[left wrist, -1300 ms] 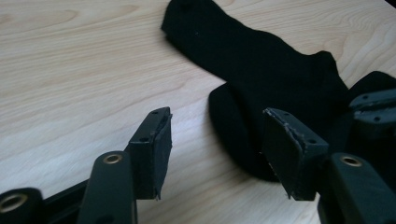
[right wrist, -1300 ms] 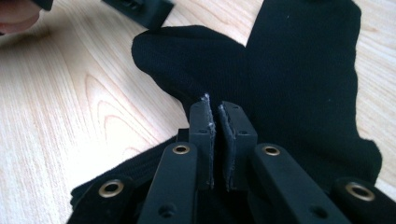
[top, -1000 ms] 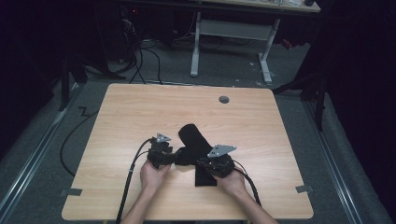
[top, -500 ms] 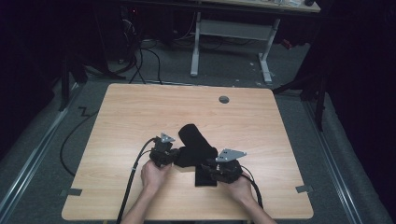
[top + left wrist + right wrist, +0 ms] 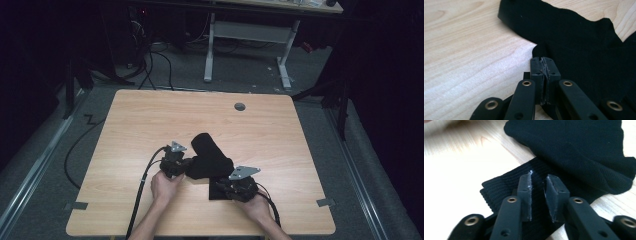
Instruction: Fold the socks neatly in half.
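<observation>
Since the earlier frames your right gripper [image 5: 227, 189] has slid right and nearer along the counter, off the middle of the cloth to its near right corner; your left gripper [image 5: 184, 165] kept its place and its jaws have just been closing, now pressed together.

Black knit fabric piece, soft, ribbed at one end, sock-like [image 5: 210, 159], lies on the light wooden counter [image 5: 150, 120] near the middle of the near half, between your two hands. Rounded end points far, ribbed cuff end lies near right.

Step in hand, as I judge it: pinching two ends of the cloth to straighten or fold it. Left grip is made, right grip is not.

Left gripper [image 5: 545, 60]: jaws fully together, nipping the left edge of the black fabric [image 5: 579, 45]; only a thin bit of cloth sits between the pads, so hold looks shallow.

Right gripper [image 5: 538, 180]: jaws at a narrow gap, have just been closing, straddling the ribbed cuff [image 5: 506, 185]. Cloth lies under and between them, pads not pressing it.

Next move calls for you to lower the right jaws onto the cuff edge and close them, then pull gently apart. Go easy so the left pinch doesn't slip off.
</observation>
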### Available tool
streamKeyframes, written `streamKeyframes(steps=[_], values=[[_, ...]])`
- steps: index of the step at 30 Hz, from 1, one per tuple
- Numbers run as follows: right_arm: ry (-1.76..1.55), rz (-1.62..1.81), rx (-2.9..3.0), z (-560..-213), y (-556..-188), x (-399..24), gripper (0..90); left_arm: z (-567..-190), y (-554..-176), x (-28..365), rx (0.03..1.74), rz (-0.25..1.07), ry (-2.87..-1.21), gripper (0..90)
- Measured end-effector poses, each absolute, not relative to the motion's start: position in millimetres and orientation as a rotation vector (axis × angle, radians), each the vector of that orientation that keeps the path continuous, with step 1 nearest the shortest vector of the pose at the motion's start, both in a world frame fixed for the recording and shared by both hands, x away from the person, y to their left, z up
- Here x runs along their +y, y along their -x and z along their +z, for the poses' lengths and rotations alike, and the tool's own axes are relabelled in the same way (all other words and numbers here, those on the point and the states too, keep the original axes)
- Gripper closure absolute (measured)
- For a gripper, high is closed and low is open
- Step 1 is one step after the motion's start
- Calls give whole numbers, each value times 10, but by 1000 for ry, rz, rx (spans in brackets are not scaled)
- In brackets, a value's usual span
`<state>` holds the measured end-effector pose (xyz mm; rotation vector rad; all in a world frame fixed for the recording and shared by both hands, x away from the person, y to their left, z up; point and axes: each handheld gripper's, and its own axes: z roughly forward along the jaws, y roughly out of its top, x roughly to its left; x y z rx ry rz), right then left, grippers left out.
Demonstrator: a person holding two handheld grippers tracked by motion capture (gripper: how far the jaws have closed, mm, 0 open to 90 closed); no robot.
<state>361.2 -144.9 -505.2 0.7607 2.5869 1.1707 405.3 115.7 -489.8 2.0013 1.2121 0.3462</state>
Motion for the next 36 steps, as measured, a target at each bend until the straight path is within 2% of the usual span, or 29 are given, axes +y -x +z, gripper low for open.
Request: streamKeyframes(steps=[9, 24, 36], values=[[-715, 1171, 2602, -5057, -3517, -1507, 856, -4717, -4094, 1080, 1160, 406, -2002, 879], [-645, 1170, 2610, -5058, -3367, -1570, 870, -4524, -4322, 1058, 1154, 483, -1983, 878], [-612, 1214, 2568, -4969, -3335, -1607, 893, -4590, -4480, 981, 1174, 526, -1959, 878]])
